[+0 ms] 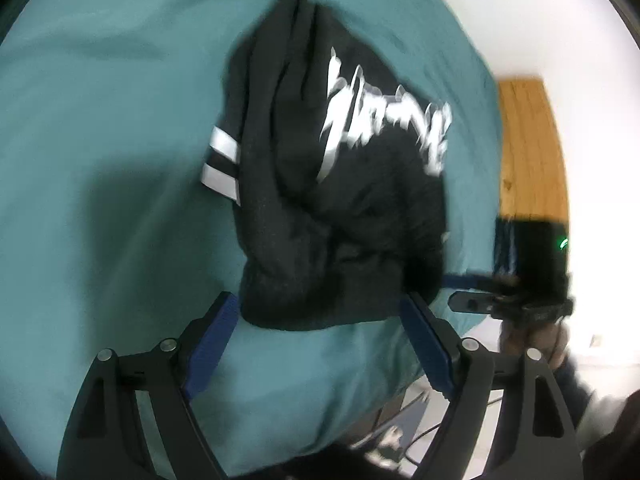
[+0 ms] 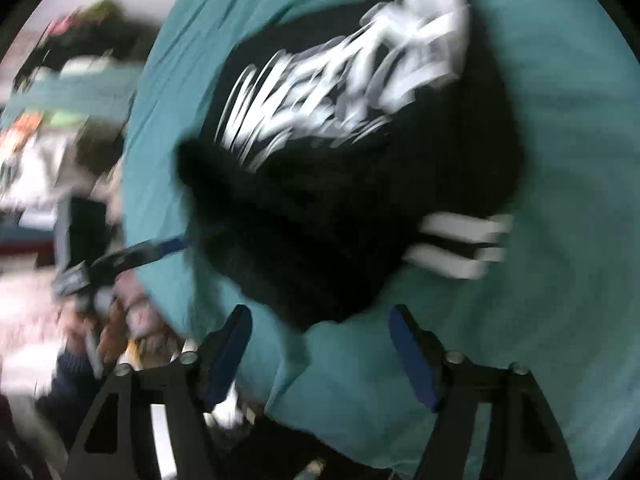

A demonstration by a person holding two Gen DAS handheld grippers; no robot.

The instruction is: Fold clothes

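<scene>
Black garment (image 1: 320, 200) bunched on teal sheet (image 1: 100, 160); both grippers' fingers spread.

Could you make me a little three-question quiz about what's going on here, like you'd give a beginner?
1. True or false: the garment is white with black print.
2. What colour is the sheet under it?
3. The left tongs are: A) shut on the garment, B) open just before its near edge, C) out of view.

Key: 1 false, it is black with white print and two white stripes. 2 teal. 3 B; the right tongs are open too.
</scene>
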